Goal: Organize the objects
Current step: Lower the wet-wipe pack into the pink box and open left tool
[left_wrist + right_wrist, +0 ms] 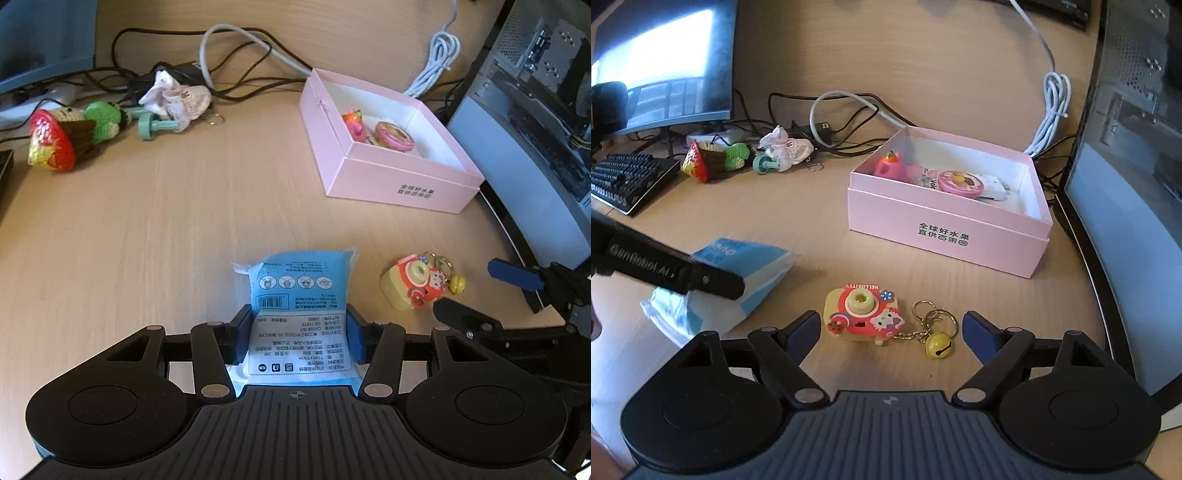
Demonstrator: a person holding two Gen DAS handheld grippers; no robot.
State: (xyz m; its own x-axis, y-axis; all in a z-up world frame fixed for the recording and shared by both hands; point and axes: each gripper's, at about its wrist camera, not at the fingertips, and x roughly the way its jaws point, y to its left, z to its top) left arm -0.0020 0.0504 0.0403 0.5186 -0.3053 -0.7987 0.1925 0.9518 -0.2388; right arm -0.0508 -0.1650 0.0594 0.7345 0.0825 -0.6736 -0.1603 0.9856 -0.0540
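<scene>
Left gripper (299, 332) clamped on blue packet (301, 295) near pink box (945, 229); right gripper (886, 332) apart around camera keychain (864, 314); risk: loose bell chain snags box rim.

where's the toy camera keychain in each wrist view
Left wrist: toy camera keychain lies lower right on the desk, right of the blue packet.
Right wrist: toy camera keychain lies bottom centre, between the right gripper's open fingers, untouched.
Shared landmark: pink box.
</scene>
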